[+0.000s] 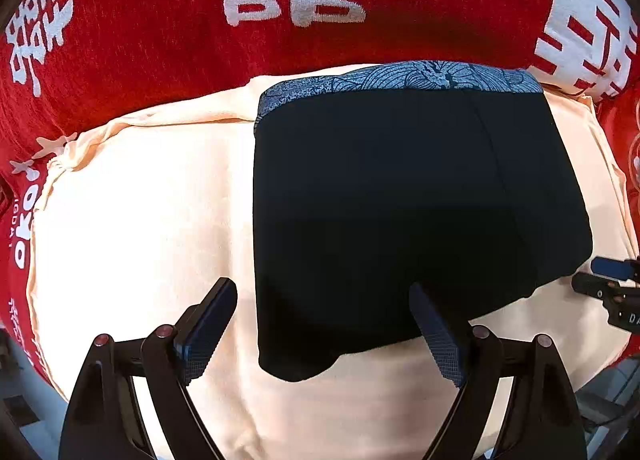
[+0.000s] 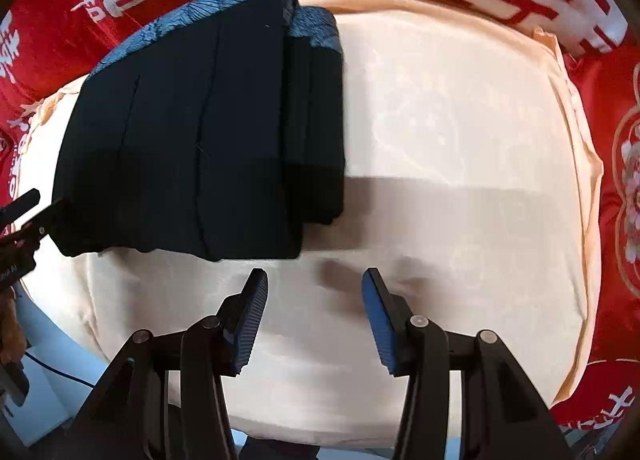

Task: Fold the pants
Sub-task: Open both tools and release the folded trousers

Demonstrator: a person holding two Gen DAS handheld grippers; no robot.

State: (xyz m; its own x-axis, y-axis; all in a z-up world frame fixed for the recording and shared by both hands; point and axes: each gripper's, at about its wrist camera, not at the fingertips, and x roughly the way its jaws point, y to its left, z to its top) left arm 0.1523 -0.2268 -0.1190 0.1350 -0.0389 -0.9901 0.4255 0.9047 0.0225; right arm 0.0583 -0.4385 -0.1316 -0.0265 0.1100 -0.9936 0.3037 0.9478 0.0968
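The black pants (image 1: 400, 212), folded up, are laid toward the cream cloth's (image 1: 132, 228) far edge. Both the left gripper (image 1: 324, 330) and right gripper (image 2: 314, 314) are held wide open, nothing grabbed.

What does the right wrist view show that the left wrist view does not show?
Only the right wrist view shows the open right gripper over bare cream cloth, and the layered folded edge of the pants. Only the left wrist view shows the open left gripper at the pants' near edge. Both show the dark pants with blue waistband on the cloth and the red blanket.
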